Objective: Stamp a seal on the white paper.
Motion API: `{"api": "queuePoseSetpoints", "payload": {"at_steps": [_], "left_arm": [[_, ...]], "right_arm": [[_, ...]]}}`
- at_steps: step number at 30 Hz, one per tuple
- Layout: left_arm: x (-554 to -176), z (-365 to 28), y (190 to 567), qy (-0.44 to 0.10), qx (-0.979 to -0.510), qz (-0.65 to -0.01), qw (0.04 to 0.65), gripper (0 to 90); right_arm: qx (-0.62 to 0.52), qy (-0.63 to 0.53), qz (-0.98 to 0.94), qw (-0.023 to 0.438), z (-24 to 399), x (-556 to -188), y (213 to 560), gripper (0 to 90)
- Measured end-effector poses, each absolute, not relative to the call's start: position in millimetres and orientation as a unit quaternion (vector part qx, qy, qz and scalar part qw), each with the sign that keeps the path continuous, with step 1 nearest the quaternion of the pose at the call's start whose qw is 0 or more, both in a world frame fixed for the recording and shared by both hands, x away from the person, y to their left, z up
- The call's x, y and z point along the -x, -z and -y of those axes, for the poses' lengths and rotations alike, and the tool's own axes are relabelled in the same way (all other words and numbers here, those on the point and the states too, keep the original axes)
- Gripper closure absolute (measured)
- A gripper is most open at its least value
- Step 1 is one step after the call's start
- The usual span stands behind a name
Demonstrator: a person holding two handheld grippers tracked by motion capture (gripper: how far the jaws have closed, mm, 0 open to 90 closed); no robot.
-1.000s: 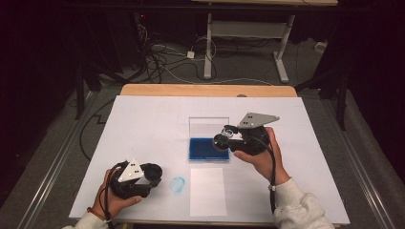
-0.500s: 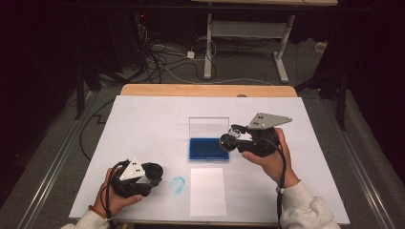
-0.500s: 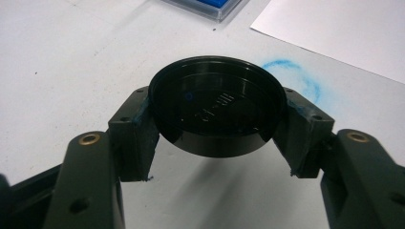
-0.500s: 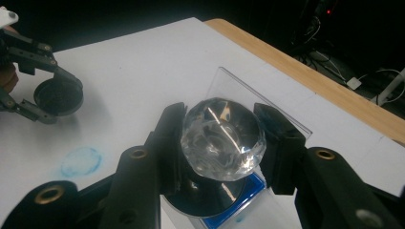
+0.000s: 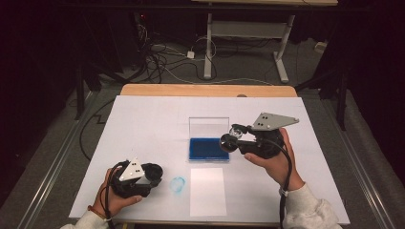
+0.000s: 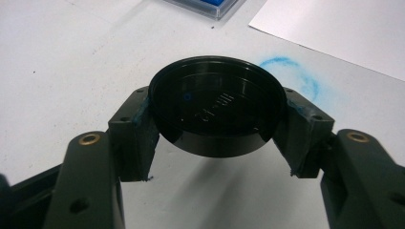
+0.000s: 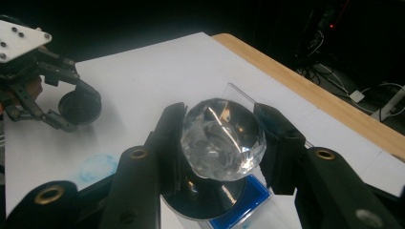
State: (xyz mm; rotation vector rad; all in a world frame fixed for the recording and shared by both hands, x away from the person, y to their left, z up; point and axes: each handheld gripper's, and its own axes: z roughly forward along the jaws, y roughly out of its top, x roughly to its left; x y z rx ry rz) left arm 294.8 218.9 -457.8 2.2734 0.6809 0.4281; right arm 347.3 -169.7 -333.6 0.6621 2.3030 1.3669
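Right gripper (image 7: 222,143) fingers clamped on a faceted clear-glass stamp knob (image 7: 223,139) above the blue ink pad (image 5: 208,149); left gripper (image 6: 217,129) fingers clamped on a round glossy black cap (image 6: 217,112), embossed lettering illegible, over the white worktop (image 5: 143,124).

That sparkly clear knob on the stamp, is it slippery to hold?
Probably a bit. The clear faceted knob looks smooth and glossy, so the right gripper, shut on its rounded sides, could let it slip. It looks hard, not squishy. Set down on its flat black base, it should stand rather than roll.
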Motion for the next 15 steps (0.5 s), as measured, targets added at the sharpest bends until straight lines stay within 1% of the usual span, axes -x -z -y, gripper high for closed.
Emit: {"api": "queuePoseSetpoints", "payload": {"at_steps": [15], "left_arm": [[-296,-217,459,-0.166,-0.883,-0.260,0.354,37.0]], "right_arm": [[-0.208,-0.489,-0.827,0.185,159,-335,330,57.5]]}}
